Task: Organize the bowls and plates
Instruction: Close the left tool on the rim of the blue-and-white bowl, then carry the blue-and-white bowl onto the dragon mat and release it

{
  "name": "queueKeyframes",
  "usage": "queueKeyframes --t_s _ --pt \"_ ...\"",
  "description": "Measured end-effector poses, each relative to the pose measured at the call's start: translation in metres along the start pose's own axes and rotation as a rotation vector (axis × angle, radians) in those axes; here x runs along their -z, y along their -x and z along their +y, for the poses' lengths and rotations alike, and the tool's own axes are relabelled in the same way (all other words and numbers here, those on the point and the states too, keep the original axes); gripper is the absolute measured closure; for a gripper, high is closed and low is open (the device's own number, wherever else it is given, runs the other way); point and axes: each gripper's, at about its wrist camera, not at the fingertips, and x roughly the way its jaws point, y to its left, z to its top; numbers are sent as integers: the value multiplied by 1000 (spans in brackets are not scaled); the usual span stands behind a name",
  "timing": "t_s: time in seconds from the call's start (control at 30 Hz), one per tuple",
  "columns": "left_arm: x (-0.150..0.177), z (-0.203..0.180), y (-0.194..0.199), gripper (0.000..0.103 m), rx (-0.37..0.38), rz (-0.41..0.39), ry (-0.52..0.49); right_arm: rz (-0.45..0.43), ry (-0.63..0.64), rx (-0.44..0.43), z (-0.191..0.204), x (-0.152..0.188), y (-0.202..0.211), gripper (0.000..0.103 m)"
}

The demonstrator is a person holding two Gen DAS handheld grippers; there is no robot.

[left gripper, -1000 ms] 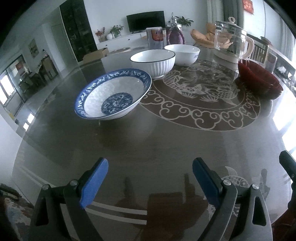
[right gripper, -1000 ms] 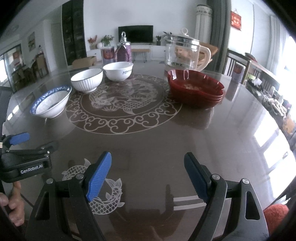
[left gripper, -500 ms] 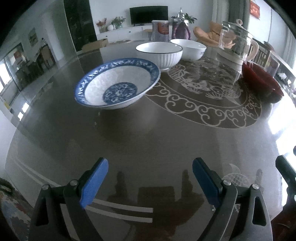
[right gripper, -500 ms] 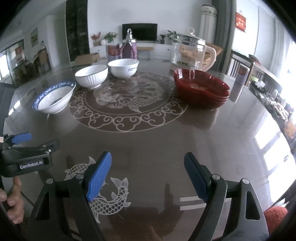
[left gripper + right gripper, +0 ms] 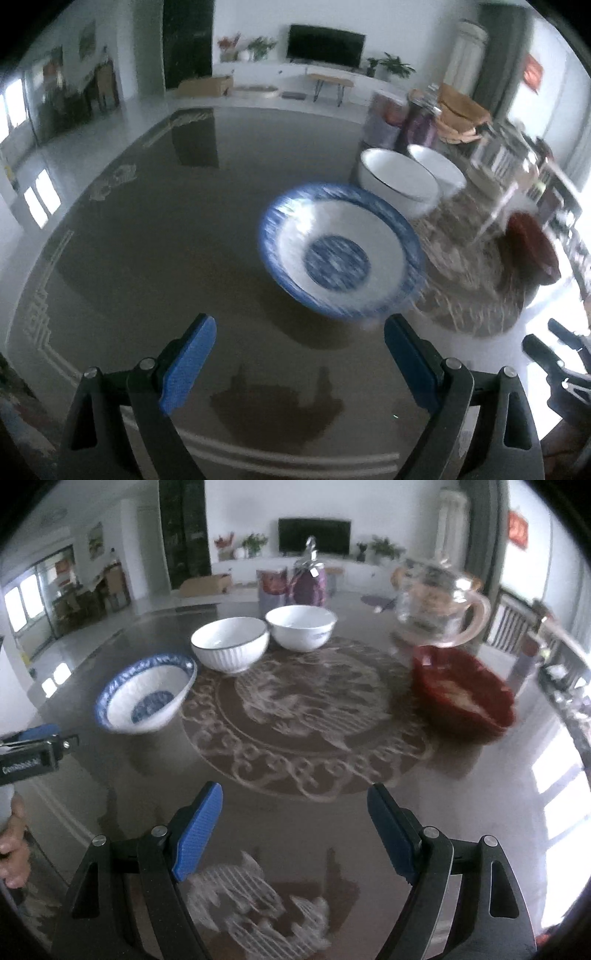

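A blue-and-white patterned bowl (image 5: 338, 253) (image 5: 146, 694) sits on the dark round table (image 5: 166, 258) (image 5: 461, 794), just beyond my left gripper (image 5: 299, 363), which is open and holds nothing. Behind it stand a ribbed white bowl with a dark rim (image 5: 399, 182) (image 5: 229, 642) and a plain white bowl (image 5: 437, 171) (image 5: 301, 627). Stacked red plates (image 5: 532, 251) (image 5: 463, 696) lie at the right. My right gripper (image 5: 295, 830) hangs open over the table's near part, well short of the dishes. The left gripper (image 5: 33, 753) also shows at the right wrist view's left edge.
A glass kettle (image 5: 436, 603) stands behind the red plates. A purple jar (image 5: 310, 583) and a canister (image 5: 271, 587) stand at the far side behind the white bowls. A person's hand (image 5: 13, 834) shows at the lower left. Chairs and shelves crowd the right side.
My left gripper has swung left and closer to the patterned bowl, which now sits right of centre in its view. The right gripper has advanced toward the dishes. Both stay open.
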Motion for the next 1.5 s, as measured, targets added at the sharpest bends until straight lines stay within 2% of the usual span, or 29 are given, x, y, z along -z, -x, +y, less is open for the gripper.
queueKeyframes --t_s 0.17,0.33,0.43,0.53,0.63,0.73,0.83,0.87,0.9,0.93,1.0,1.1,1.23,1.4,1.5 --pt "-42 30 -19 11 -14 6 29 1 1 -106 23 -47 -22 20" --pt "-65 32 -47 18 -10 53 18 121 -64 -228 43 -86 -77 21" --pt "-70 31 -65 20 -25 85 14 178 -105 -257 51 -90 -101 21" --pt "-69 27 -78 28 -29 113 0 217 -122 -255 57 -91 -119 21" --pt "-70 25 -86 34 -22 126 -2 233 -123 -255 61 -91 -128 29" --pt "-67 24 -93 44 -18 140 -2 256 -125 -259 67 -91 -139 39" --pt "-63 26 -101 63 7 166 16 289 -145 -266 68 -91 -150 69" --pt "-62 26 -102 70 30 175 23 302 -161 -287 67 -91 -154 82" --pt "-61 25 -103 74 54 181 21 304 -171 -305 68 -91 -156 89" --pt "-60 22 -102 82 58 180 12 298 -169 -313 70 -91 -155 91" --pt "-58 14 -101 82 29 174 -15 286 -134 -289 75 -92 -152 91" --pt "-54 12 -93 84 45 176 8 273 -148 -295 72 -89 -147 91" --pt "-44 -5 -68 84 42 132 -25 216 -149 -298 60 -86 -122 92" --pt "-32 -39 -40 84 97 94 -73 130 -143 -263 33 -76 -76 92" --pt "-26 -73 -34 84 151 94 -106 97 -171 -221 7 -62 -51 91"
